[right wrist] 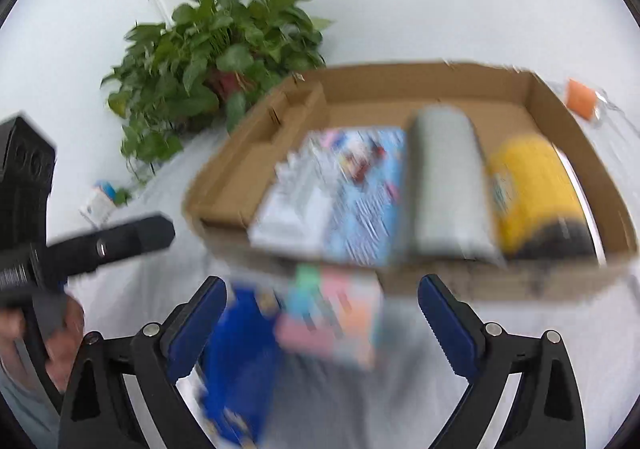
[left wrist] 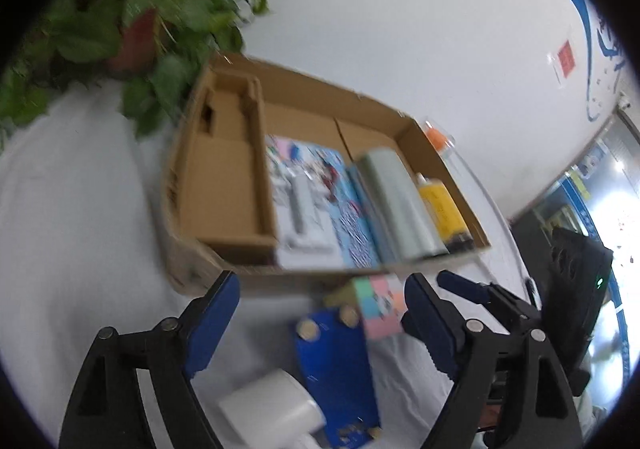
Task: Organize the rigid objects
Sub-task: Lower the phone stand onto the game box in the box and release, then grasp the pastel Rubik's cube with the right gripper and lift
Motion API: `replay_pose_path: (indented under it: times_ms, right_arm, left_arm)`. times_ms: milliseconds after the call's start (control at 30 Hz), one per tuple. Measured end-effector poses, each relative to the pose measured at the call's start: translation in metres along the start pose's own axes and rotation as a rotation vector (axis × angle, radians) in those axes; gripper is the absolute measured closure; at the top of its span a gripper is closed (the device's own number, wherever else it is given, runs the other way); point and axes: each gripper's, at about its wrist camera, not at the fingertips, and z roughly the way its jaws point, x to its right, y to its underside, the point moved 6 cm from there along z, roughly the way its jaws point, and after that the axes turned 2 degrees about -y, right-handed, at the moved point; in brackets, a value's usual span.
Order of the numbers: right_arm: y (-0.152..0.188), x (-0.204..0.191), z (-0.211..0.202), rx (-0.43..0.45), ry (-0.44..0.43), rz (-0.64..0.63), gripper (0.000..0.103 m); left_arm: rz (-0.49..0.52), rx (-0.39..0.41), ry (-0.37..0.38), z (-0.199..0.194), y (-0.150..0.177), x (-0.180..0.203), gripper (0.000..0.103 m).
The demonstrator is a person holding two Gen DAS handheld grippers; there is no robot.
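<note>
Black gripper frames, blue serrated fingers (left wrist: 216,323), silver screws

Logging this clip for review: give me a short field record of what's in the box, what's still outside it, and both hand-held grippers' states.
box: open cardboard box on white cloth
in box: yellow bottle, grey-green roll, blue printed pack
outside, in front: pastel box, blue card, white object
left hand-held gripper: open, empty
right hand-held gripper: open, empty
image quality: motion-blurred
</note>
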Motion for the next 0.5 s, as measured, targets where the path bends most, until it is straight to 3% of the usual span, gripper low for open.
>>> replay_pose_path:
  times_ms: [100, 200, 300, 500]
  right_arm:
    - [0.029, 0.017, 0.004, -0.051, -0.057, 0.068, 0.016]
    - [0.032, 0.021, 0.009, -0.043, -0.106, 0.064, 0.025]
    - [0.028, 0.021, 0.017, -0.046, -0.138, 0.05, 0.037]
    - [0.036, 0.027, 0.024, -0.066, -0.164, 0.063, 0.04]
  left_arm:
    - [-0.012, -0.093, 0.083, 0.027, 0.018, 0.02, 0.024]
    - [0.01, -0.151, 0.129, 0.049, 0.027, 0.042, 0.031]
    - [0.027, -0.173, 0.119, 0.062, 0.025, 0.048, 0.032]
    - [0.087, -0.233, 0.112, 0.079, 0.02, 0.057, 0.04]
